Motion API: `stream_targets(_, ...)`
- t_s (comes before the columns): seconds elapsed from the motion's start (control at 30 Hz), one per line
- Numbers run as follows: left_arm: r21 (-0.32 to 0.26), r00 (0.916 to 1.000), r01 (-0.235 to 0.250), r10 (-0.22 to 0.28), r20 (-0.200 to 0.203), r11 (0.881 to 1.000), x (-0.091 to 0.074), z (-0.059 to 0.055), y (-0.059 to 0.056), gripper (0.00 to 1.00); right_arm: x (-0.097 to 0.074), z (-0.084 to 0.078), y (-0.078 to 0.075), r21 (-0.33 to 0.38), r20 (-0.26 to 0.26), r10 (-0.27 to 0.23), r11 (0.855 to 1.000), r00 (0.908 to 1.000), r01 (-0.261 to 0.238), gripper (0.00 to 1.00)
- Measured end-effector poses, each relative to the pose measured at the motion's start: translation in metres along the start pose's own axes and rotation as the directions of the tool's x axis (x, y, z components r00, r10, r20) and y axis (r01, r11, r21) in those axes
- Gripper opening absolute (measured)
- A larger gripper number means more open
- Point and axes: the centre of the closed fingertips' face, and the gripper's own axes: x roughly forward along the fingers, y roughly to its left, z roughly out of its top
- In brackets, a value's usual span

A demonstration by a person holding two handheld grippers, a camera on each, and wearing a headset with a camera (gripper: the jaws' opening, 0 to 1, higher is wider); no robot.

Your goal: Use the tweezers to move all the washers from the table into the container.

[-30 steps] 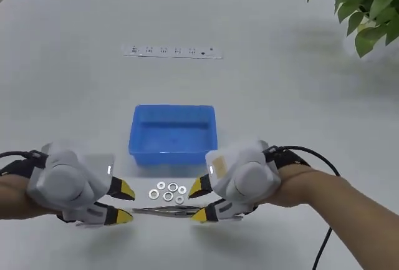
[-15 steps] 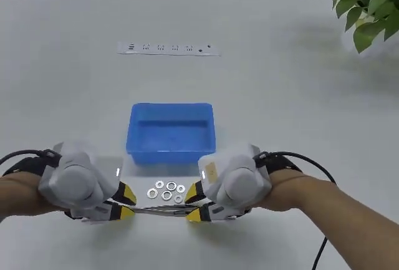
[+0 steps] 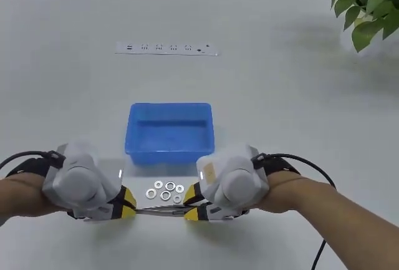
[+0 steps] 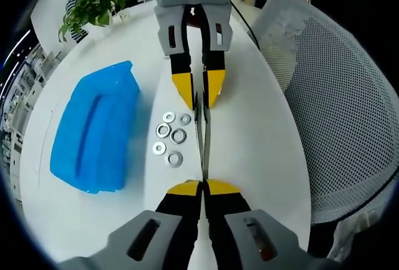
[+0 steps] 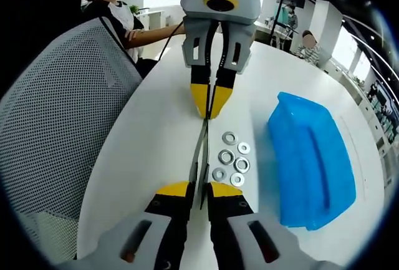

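Note:
Thin metal tweezers (image 3: 159, 211) lie flat near the table's front edge. My left gripper (image 3: 129, 204) is shut on their left end and my right gripper (image 3: 191, 203) is shut on their right end, the two facing each other. In the left gripper view the tweezers (image 4: 203, 139) run from my left gripper (image 4: 202, 187) to the right gripper (image 4: 200, 93). Several silver washers (image 3: 165, 191) lie in a cluster just behind the tweezers, and they are also the washers (image 4: 171, 137) and washers (image 5: 230, 158) beside the shaft. The blue container (image 3: 169, 131) stands behind them with nothing in it.
A white power strip (image 3: 166, 48) lies far back on the table. A green plant (image 3: 361, 2) stands at the back right. A grey mesh chair (image 4: 336, 95) is beyond the table's front edge. Bare tabletop surrounds the container.
Both grippers stood open and further apart a second ago. They have moved inward along the tweezers and shut on the two ends. The washers and container have not moved.

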Motion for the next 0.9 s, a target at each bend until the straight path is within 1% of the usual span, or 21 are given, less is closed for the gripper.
stream_targets(0.17, 0.005, 1.0, 0.0, 0.0, 0.002, 1.0, -0.001, 0.001, -0.001, 0.06, 0.0, 0.0, 0.0, 0.006, -0.001, -0.002, 1.0, 1.0, 0.002, 0.12)
stream_targets(0.43, 0.001, 0.9995, -0.008, 0.008, 0.029, 1.0, -0.011, 0.007, -0.001, 0.05, 0.001, 0.001, -0.001, 0.006, -0.006, -0.009, 1.0, 0.9999, 0.009, 0.12)
stream_targets(0.7, 0.017, 0.9991, -0.014, 0.014, 0.04, 1.0, -0.021, 0.018, -0.002, 0.05, -0.001, 0.001, -0.001, 0.023, -0.002, -0.019, 1.0, 0.9998, 0.019, 0.13)
stream_targets(0.9, 0.034, 0.9987, -0.027, 0.025, 0.045, 0.999, -0.032, 0.03, -0.001, 0.05, -0.003, 0.003, -0.001, 0.035, 0.008, -0.027, 0.999, 0.9996, 0.027, 0.13)
